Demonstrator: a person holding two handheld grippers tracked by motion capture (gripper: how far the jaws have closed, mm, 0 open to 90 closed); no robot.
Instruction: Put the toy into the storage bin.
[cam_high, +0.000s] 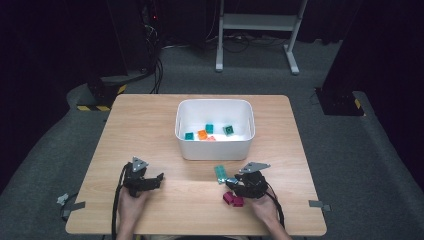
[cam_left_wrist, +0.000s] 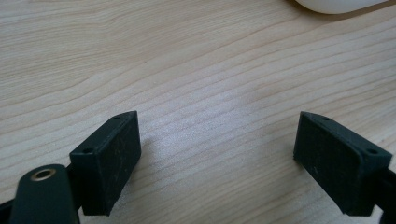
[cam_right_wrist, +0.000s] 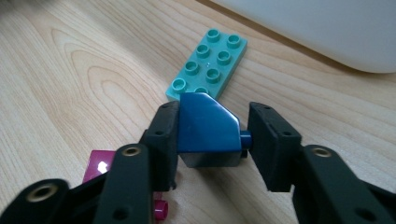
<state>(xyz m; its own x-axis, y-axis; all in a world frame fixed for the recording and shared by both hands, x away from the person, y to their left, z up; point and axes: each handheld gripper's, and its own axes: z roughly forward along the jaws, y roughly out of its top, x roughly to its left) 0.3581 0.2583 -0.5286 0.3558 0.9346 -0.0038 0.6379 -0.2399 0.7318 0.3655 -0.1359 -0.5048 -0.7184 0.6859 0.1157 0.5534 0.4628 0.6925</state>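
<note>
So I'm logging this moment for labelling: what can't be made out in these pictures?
- Blue block: its underside, hidden between the right gripper's jaws in the right gripper view.
- Teal plate: near end covered by that block.
- Magenta brick: mostly behind the jaw.
- White bin: cut off by the top edge in the left gripper view.
- Bin's bricks: too small in the high view.

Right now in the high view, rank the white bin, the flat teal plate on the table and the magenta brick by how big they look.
1. White bin, by far the largest.
2. Flat teal plate.
3. Magenta brick, partly hidden by the right gripper, so its rank against the plate is unsure.
</note>
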